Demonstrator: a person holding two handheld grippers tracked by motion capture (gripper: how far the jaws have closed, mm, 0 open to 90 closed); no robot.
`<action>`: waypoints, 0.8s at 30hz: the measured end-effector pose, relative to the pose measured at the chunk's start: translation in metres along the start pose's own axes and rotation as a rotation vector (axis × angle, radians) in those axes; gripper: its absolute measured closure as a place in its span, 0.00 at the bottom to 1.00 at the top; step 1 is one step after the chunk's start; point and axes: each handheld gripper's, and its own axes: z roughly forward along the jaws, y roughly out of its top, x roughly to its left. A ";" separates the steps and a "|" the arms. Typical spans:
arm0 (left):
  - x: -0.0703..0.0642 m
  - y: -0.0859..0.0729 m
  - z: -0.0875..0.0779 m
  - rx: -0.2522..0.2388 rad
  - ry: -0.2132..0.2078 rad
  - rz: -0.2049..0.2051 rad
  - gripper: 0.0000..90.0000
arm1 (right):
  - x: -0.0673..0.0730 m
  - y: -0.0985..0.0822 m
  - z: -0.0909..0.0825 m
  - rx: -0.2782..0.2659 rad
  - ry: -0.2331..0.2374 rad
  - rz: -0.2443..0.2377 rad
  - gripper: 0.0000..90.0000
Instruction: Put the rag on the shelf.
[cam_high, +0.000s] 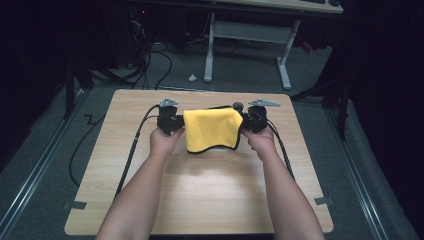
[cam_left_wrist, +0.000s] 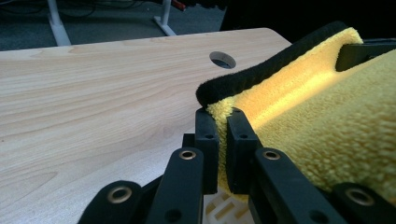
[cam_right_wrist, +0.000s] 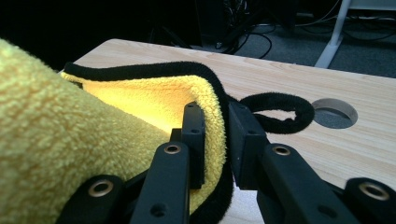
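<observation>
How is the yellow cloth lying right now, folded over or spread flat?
Folded over. The yellow cloth hangs doubled between the left claw and right claw, its black-trimmed edge arching above a lit hollow between two layers.

Wooden table (cam_high: 210, 195) with round hole (cam_left_wrist: 222, 59); white desk frame (cam_high: 247, 45) beyond.

Dim room, glare mid-table (cam_high: 210, 180)
</observation>
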 end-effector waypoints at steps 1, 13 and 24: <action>0.000 0.000 0.000 0.000 0.000 0.001 0.95 | 0.000 0.000 0.000 0.000 -0.001 0.000 0.87; 0.000 -0.002 -0.003 0.012 0.004 -0.002 0.94 | 0.000 0.000 -0.001 0.007 -0.014 0.002 0.79; -0.001 0.002 -0.006 0.015 0.014 -0.008 0.87 | -0.007 0.010 -0.019 -0.039 -0.081 -0.027 0.67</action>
